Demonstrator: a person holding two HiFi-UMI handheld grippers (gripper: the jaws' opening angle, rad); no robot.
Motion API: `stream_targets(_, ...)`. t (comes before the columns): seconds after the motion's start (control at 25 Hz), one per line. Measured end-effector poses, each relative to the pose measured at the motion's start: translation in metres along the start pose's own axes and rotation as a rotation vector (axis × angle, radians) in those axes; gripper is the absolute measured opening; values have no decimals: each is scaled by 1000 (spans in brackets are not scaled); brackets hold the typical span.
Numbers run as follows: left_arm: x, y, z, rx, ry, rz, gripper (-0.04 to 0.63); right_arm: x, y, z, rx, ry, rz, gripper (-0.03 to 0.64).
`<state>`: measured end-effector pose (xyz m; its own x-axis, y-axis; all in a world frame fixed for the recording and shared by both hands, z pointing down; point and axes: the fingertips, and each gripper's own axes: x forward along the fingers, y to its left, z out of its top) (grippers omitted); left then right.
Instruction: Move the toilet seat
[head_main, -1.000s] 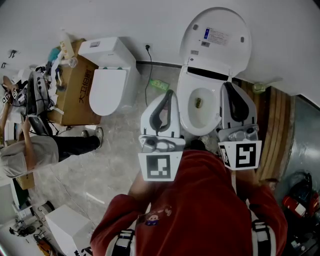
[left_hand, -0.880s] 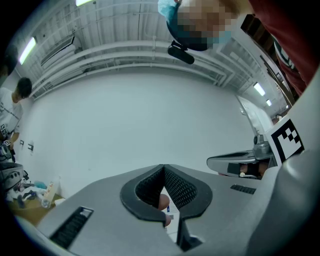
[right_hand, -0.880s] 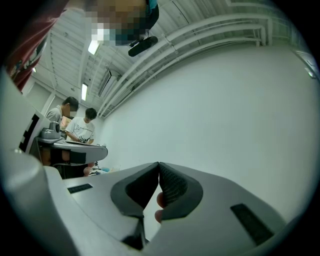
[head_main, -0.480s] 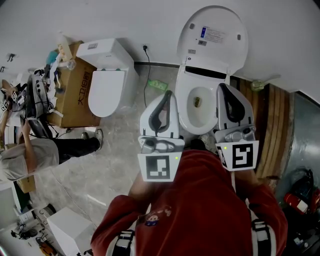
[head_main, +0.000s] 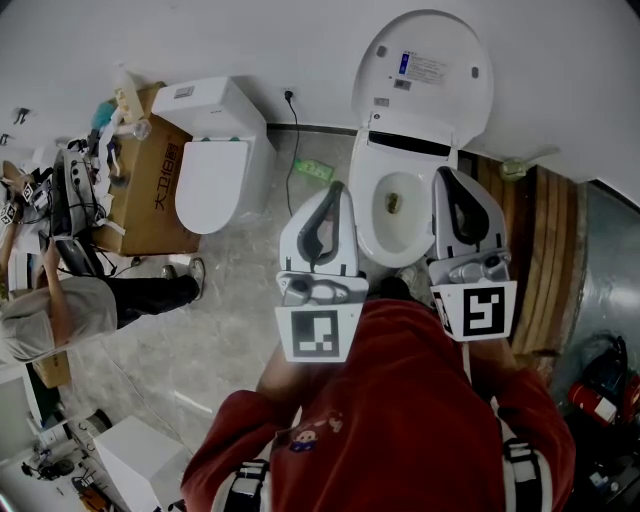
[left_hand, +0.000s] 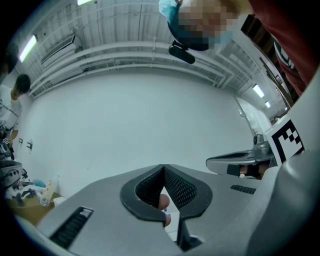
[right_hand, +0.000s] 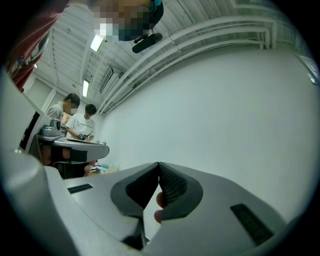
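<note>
Toilet seat (head_main: 428, 72) stands tipped up against the white wall (head_main: 250, 35), behind the open bowl (head_main: 372, 205). The left gripper (head_main: 338, 186) (left_hand: 163, 167) and the right gripper (head_main: 446, 172) (right_hand: 159, 164) hover on either side of the bowl, each with its jaws pressed together at the tips and gripping nothing. A second toilet (head_main: 214, 182) with its lid down sits beside a cluttered cardboard box (head_main: 152, 190). The floor (head_main: 230, 330) is grey tile, and wooden boards (head_main: 545, 260) lie at the right.
</note>
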<state>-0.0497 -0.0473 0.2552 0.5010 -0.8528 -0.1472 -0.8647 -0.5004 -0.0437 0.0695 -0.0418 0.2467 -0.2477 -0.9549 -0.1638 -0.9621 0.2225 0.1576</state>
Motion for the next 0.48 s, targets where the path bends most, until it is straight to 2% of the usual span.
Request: stream_targets(0.48, 2, -16, 3, 1, -23, -46, 11, -15, -11, 1, -20, 14, -38, 14)
